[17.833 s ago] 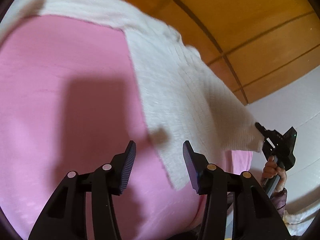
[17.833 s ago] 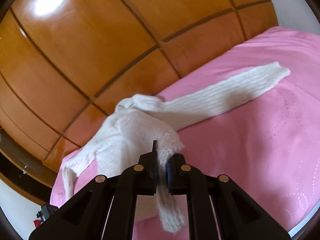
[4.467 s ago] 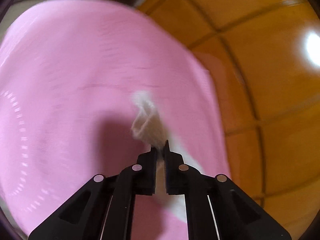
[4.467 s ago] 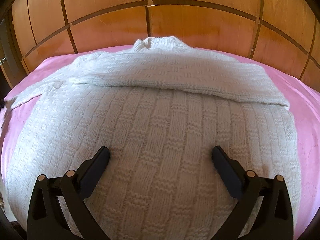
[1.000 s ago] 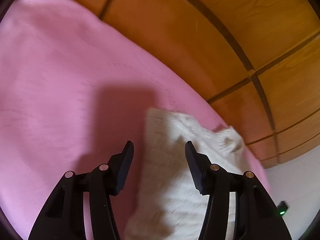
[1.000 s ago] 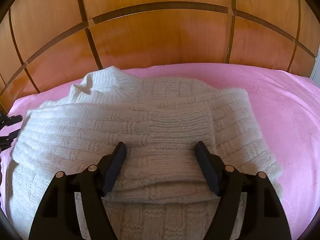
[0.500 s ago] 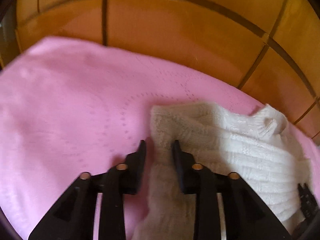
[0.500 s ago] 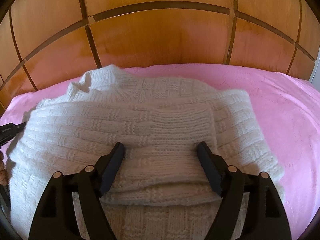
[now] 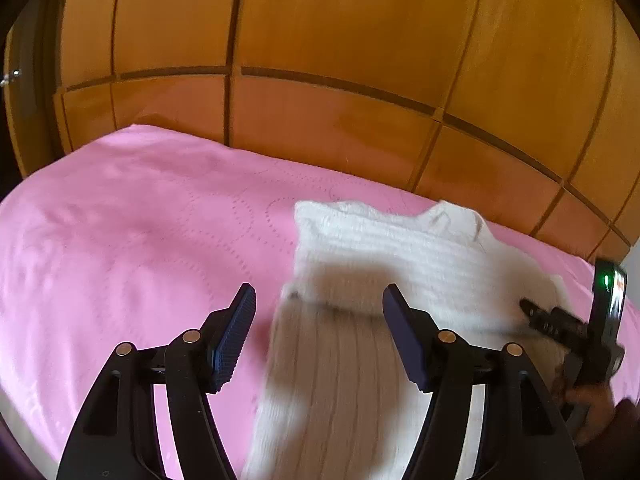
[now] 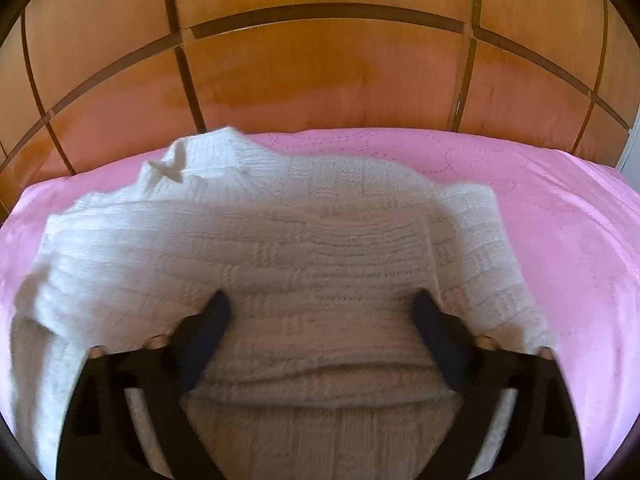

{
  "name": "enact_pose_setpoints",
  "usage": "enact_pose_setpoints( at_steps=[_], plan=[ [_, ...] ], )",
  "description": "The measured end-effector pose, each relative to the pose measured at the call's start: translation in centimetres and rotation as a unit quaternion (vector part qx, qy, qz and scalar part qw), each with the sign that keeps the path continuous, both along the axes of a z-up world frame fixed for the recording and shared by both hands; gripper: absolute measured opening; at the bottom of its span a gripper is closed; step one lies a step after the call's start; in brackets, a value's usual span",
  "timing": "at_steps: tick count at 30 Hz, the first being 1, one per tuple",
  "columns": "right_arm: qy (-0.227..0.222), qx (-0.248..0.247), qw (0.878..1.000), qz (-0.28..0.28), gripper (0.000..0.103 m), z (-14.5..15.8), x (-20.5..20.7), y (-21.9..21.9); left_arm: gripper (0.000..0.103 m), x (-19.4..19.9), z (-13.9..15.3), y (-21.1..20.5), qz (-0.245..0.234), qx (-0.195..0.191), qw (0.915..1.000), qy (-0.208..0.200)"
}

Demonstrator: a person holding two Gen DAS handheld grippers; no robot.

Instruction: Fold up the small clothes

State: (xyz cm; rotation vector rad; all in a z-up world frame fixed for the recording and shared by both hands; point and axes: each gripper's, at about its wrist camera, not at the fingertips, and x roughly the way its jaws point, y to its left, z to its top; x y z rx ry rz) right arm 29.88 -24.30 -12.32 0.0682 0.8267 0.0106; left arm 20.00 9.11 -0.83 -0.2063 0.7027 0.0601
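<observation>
A white knitted sweater lies on the pink bedspread, its sleeves folded across the body and its collar toward the headboard. It also shows in the left wrist view. My left gripper is open and empty, low over the sweater's left edge. My right gripper is open wide, its fingers resting on the sweater's middle with knit lapping over them. The right gripper also shows at the far right of the left wrist view.
A wooden panelled headboard rises behind the bed. Bare pink bedspread stretches left of the sweater. The bed's front edge curves along the lower left of the left wrist view.
My left gripper has opened from nearly closed and let go of the sweater's left edge. My right gripper has pushed lower into the knit, staying open.
</observation>
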Motion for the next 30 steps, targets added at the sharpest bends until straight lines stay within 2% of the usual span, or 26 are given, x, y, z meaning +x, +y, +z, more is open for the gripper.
enact_pose_setpoints(
  at_steps=[4, 8, 18, 23, 28, 30],
  plan=[
    [-0.012, 0.022, 1.000, -0.009, 0.101, 1.4, -2.9, -0.4, 0.065, -2.4, -0.5, -0.6, -0.008, 0.002, 1.0000, 0.002],
    [0.003, 0.053, 0.998, -0.022, 0.101, 1.5, -5.7, -1.6, 0.065, -4.6, -0.9, -0.5, -0.013, 0.005, 0.9999, 0.007],
    [0.019, 0.046, 0.997, -0.058, 0.101, 1.3, -12.9, -7.1, 0.065, -8.2, -3.4, 0.3, -0.011, 0.008, 0.9992, 0.037],
    [0.055, 0.072, 0.995, -0.052, 0.101, -0.7, -16.7, -8.8, 0.065, -9.3, -5.1, 0.8, -0.019, 0.006, 0.9979, 0.062],
    [0.067, 0.086, 0.994, -0.020, 0.101, -1.5, -20.4, -8.8, 0.065, -11.3, -6.9, 1.4, -0.050, -0.005, 0.9946, 0.091],
    [0.075, 0.096, 0.993, -0.008, 0.101, -1.7, -22.0, -8.9, 0.059, -12.4, -7.6, 1.6, -0.073, -0.021, 0.9911, 0.109]
  ],
)
